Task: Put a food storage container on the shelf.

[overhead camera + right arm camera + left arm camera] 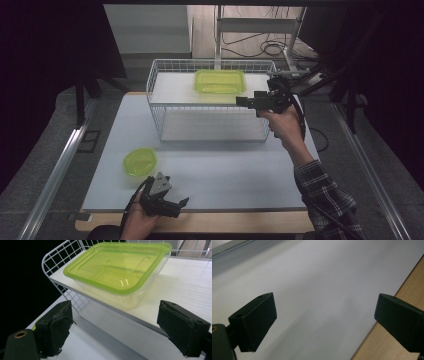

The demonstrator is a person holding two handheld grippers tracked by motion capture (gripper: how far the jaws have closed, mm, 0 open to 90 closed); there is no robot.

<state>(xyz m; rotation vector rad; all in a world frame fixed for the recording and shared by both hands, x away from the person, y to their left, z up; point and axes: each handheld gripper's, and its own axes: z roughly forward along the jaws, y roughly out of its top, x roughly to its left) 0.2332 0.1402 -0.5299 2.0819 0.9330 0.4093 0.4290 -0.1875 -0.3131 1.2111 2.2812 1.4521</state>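
A clear rectangular container with a green lid (220, 81) stands on the top shelf of a white wire rack (210, 107). My right gripper (240, 101) hangs at the rack's right side, pointing left toward the container, open and empty. In the right gripper view the container (117, 270) lies just beyond the right gripper (113, 327), apart from both pads. A round green container (140, 161) sits on the white table mat (225, 175) at the left. Near the table's front edge my left gripper (182, 202) is open, holding nothing; the left gripper (324, 312) has bare mat between its jaws.
The rack's wire wall (57, 257) rises behind the container, and a lower shelf lies under the top one. A wooden table edge (372, 345) runs along the front of the mat. Metal rails, cables and a frame stand on the floor around the table.
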